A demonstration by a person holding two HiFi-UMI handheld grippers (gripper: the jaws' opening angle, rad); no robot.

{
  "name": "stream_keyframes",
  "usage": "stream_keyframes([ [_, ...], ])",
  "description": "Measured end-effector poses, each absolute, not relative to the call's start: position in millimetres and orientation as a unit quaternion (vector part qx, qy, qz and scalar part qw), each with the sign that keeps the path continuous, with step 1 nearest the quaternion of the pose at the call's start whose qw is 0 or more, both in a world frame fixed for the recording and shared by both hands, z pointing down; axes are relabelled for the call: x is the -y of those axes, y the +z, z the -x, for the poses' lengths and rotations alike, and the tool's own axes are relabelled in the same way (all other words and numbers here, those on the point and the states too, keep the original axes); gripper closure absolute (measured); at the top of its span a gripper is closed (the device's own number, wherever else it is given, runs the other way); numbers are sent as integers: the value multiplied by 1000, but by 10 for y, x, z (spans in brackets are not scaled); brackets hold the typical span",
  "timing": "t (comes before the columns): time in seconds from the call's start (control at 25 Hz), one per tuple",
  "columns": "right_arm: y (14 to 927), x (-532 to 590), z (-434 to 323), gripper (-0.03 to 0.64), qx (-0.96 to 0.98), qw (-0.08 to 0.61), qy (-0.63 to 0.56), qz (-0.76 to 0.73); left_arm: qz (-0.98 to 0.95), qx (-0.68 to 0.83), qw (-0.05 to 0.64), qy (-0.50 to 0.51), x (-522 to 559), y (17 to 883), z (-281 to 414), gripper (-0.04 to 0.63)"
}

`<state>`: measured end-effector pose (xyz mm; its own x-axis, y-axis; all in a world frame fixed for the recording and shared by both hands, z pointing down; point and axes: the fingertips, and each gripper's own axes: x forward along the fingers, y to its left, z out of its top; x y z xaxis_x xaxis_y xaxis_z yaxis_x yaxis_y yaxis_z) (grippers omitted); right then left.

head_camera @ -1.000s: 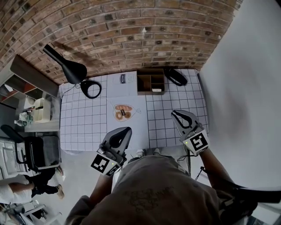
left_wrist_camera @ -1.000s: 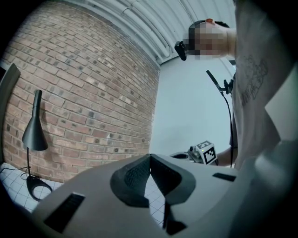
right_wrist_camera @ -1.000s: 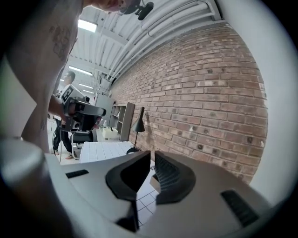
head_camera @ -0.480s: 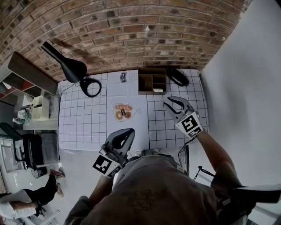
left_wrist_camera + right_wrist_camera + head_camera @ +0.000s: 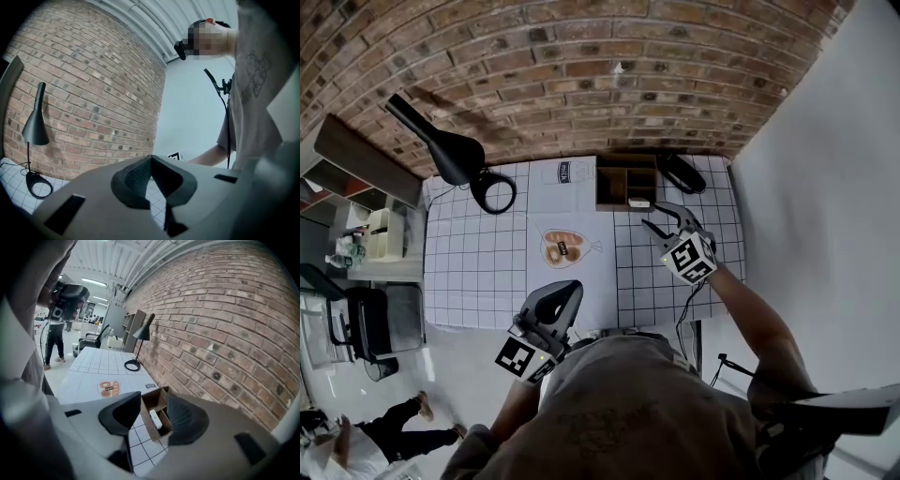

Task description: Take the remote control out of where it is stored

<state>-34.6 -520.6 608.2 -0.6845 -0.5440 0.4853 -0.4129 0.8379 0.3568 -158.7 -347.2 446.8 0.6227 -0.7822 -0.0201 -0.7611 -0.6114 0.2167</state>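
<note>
A brown wooden organiser box (image 5: 624, 182) stands at the back of the grid-patterned table (image 5: 478, 262). A white remote control (image 5: 638, 202) lies in its front right compartment and shows in the right gripper view as the white remote (image 5: 154, 418) inside the box (image 5: 151, 404). My right gripper (image 5: 664, 218) hovers just in front of the box, apart from it. Its jaws have just been opening and stand open with nothing between them, framing the box (image 5: 154, 402). My left gripper (image 5: 565, 293) hangs by the table's front edge, shut and empty (image 5: 151, 158).
A black desk lamp (image 5: 450, 150) with a ring base (image 5: 494, 191) stands at the back left. A black object (image 5: 681, 169) lies right of the box. A sheet with an orange picture (image 5: 565, 247) lies mid-table. Brick wall behind; shelves and a chair at left.
My right gripper has moved from the table's front edge forward to the box, and its jaws have spread apart. The left gripper has stayed nearly still.
</note>
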Motion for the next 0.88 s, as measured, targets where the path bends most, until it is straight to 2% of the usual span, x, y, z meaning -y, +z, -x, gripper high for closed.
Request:
stream_keyframes([
  [0.44, 6617, 5497, 467, 374, 900, 358, -91, -231, -894, 432, 103, -55, 3544, 4531, 1587, 591],
  [0.88, 7202, 5672, 604, 367, 870, 441, -140, -171, -889, 439, 124, -48, 3516, 4640, 1579, 591],
])
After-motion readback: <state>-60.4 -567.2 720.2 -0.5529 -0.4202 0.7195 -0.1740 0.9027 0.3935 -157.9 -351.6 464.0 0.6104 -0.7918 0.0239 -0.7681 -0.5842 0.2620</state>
